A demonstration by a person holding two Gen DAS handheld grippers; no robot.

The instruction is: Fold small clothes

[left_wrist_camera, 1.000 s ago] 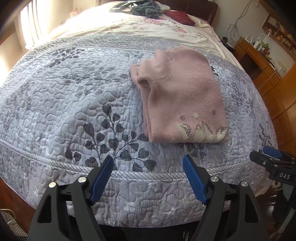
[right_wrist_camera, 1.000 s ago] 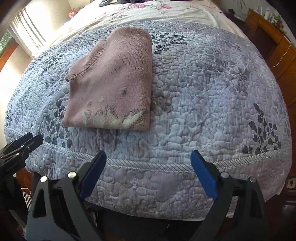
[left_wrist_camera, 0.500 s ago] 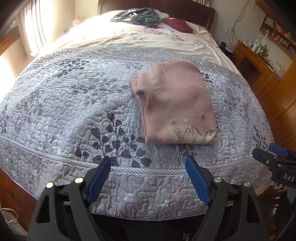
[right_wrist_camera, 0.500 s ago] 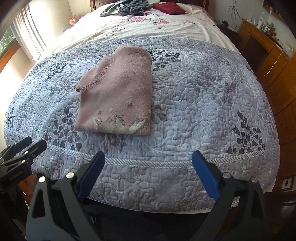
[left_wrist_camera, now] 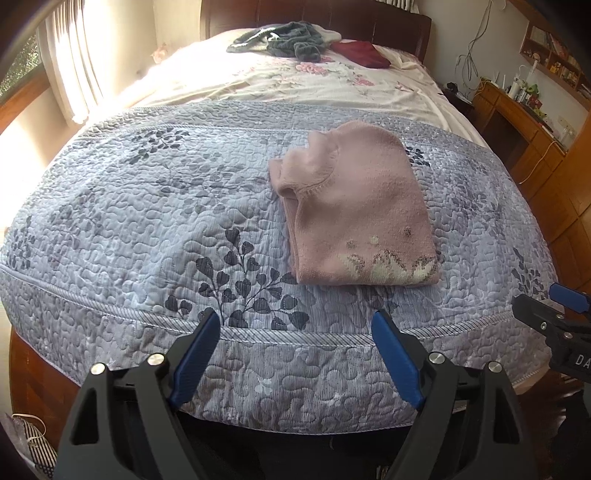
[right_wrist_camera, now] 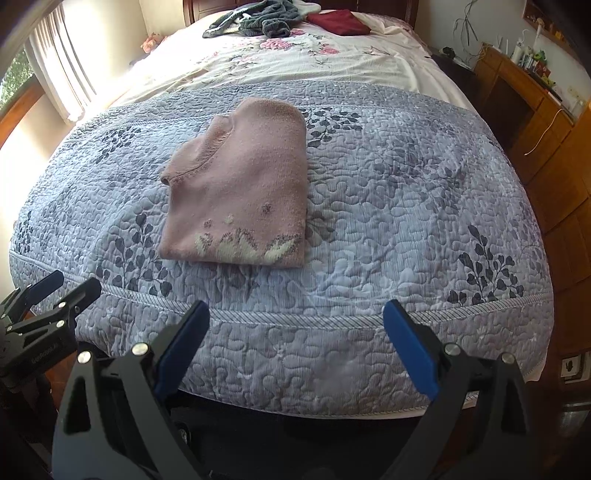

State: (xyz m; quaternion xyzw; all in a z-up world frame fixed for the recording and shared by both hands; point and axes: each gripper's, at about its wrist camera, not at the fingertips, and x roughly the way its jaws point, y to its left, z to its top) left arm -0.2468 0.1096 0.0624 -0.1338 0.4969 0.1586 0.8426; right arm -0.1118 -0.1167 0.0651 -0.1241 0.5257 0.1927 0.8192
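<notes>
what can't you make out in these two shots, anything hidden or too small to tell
- Pink sweater: sleeves and inner layers are folded under, hidden in both views.
- Gray clothes pile by the headboard: far and bunched, individual items unclear.
- Desk clutter: too small to identify.
- Right claw in the left wrist view: cut off by the frame edge.

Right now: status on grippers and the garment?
Left gripper open, empty. Right gripper open, empty. Pink sweater folded, flat on quilt. Nothing in the way.
</notes>
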